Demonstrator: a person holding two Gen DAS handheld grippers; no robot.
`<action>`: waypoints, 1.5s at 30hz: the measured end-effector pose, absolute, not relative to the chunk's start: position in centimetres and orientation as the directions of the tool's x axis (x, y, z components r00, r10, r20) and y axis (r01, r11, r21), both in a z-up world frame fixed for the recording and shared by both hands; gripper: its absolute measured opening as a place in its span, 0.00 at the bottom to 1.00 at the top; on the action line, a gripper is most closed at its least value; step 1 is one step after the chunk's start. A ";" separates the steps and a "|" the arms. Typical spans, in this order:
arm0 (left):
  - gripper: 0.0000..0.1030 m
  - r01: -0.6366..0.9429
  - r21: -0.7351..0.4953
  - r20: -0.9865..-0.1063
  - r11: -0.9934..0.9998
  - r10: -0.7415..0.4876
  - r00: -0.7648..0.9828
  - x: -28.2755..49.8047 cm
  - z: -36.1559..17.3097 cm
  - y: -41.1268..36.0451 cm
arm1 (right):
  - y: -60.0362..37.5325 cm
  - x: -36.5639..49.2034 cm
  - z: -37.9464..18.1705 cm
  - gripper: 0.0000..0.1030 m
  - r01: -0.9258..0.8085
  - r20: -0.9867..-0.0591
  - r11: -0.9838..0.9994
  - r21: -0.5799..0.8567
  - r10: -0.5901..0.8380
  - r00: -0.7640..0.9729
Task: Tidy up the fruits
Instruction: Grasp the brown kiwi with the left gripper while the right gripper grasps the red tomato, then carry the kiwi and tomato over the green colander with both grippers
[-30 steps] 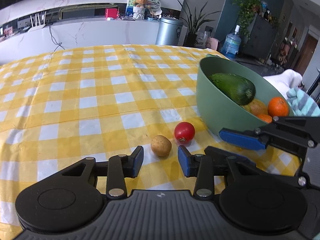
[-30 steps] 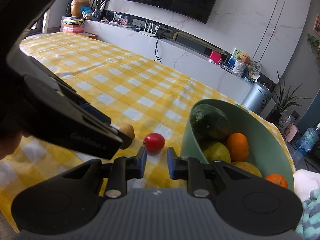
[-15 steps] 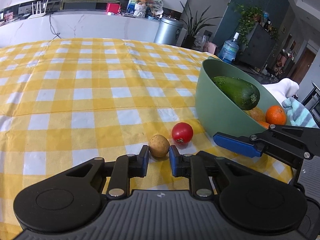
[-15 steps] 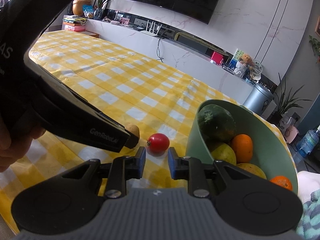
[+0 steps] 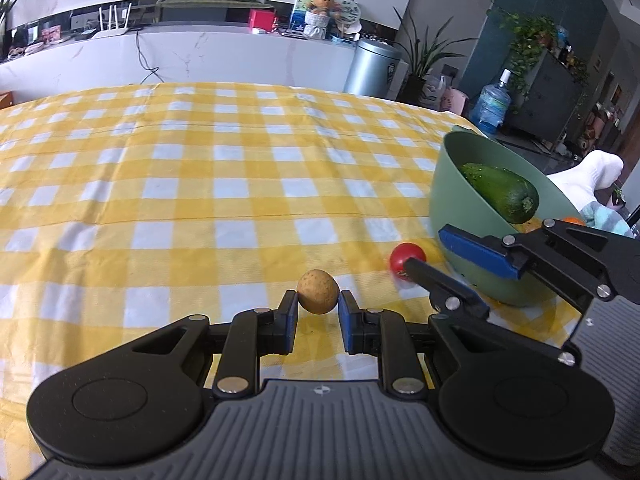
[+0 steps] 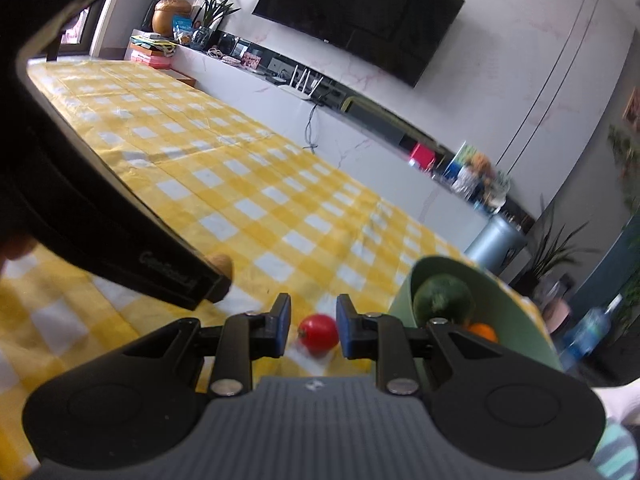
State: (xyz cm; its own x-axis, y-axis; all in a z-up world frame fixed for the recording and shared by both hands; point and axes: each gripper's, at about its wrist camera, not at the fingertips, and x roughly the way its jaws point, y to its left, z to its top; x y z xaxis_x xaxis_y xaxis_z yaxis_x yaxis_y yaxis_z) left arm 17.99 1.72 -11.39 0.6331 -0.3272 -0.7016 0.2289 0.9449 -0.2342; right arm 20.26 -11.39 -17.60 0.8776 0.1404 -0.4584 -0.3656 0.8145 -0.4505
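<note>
Potato [image 5: 318,291] sits pinched between left gripper [image 5: 318,314] pads, low over checked tablecloth [image 5: 200,200]; green bowl [image 5: 452,208] lies to its right. Right-wrist view: right gripper [image 6: 310,326] open w/ tomato [image 6: 319,330] between fingers, not yet gripped, bowl just right.

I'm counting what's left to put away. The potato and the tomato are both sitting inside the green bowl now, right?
Not right. The potato and the tomato are both outside the green bowl, over the checked tablecloth. The left wrist view shows this: the potato sits between the left gripper's fingers and the tomato lies beside the bowl.
</note>
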 end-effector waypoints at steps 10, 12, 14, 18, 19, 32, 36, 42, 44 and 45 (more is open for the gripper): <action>0.23 0.209 -0.249 -0.714 0.946 -0.325 0.620 18.2 -11.8 2.3 | -11.9 22.4 -18.5 0.16 -0.322 -0.542 0.876 -0.358 0.086 0.836; 0.23 0.207 -0.256 -0.714 0.944 -0.329 0.618 18.3 -11.9 2.4 | -11.9 22.8 -18.8 0.16 -0.324 -0.561 0.883 -0.339 0.087 0.823; 0.23 0.207 -0.260 -0.714 0.943 -0.332 0.616 18.3 -12.0 2.5 | -12.1 22.9 -18.9 0.14 -0.317 -0.565 0.891 -0.325 0.086 0.821; 0.23 0.204 -0.268 -0.715 0.942 -0.336 0.613 18.5 -12.1 2.6 | -12.1 23.1 -18.9 0.11 -0.319 -0.567 0.893 -0.317 0.091 0.819; 0.23 0.203 -0.270 -0.714 0.941 -0.337 0.614 18.4 -12.1 2.6 | -12.1 23.1 -18.9 0.11 -0.319 -0.565 0.893 -0.316 0.093 0.820; 0.23 0.194 -0.302 -0.698 0.933 -0.355 0.621 18.1 -11.8 2.7 | -12.0 22.1 -17.7 0.00 -0.356 -0.545 0.886 -0.297 0.148 0.825; 0.23 0.191 -0.291 -0.695 0.938 -0.344 0.631 18.1 -11.8 2.6 | -12.1 22.1 -18.1 0.06 -0.344 -0.543 0.891 -0.296 0.139 0.828; 0.23 0.176 -0.283 -0.699 0.943 -0.329 0.635 18.1 -11.9 2.8 | -11.6 22.3 -18.9 0.23 -0.303 -0.519 0.885 -0.353 0.084 0.851; 0.23 0.178 -0.280 -0.699 0.943 -0.327 0.636 18.1 -11.9 2.8 | -11.3 22.6 -19.2 0.23 -0.293 -0.519 0.882 -0.370 0.065 0.852; 0.23 0.179 -0.279 -0.698 0.943 -0.327 0.637 18.1 -11.8 2.7 | -11.2 22.7 -19.4 0.23 -0.287 -0.520 0.881 -0.376 0.056 0.852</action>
State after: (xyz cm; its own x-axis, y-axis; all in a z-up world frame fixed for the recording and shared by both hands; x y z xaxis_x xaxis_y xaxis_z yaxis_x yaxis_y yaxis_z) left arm 18.11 2.75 -11.84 0.6370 -0.3275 -0.6979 0.1790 0.9434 -0.2793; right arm 22.72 -11.15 -19.35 0.8521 0.0559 -0.5204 -0.2872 0.8811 -0.3756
